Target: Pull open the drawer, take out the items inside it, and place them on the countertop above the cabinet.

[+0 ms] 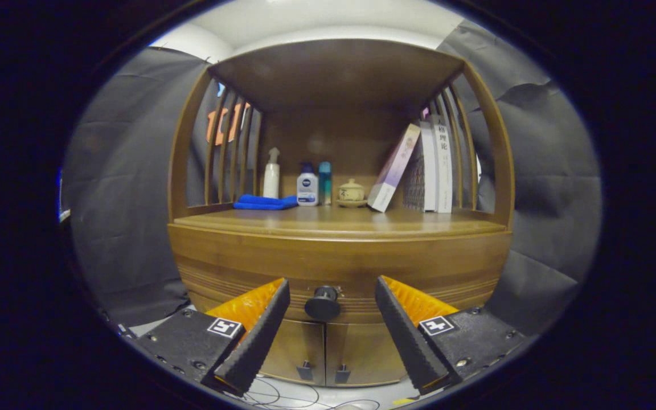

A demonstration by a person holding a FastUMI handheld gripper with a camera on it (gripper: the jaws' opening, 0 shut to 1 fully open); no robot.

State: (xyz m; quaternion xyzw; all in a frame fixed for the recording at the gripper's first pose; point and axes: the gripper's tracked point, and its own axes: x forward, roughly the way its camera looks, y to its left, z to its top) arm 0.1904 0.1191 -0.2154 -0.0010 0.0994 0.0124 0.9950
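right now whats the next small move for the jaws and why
Probably ease the gripper straight forward, then close on the drawer knob. The jaws are open and apart, the knob sits between them but not yet touched, and the drawer looks fully shut.

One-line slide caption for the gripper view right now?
Open gripper lined up on the closed drawer's knob, fingers either side, not touching.
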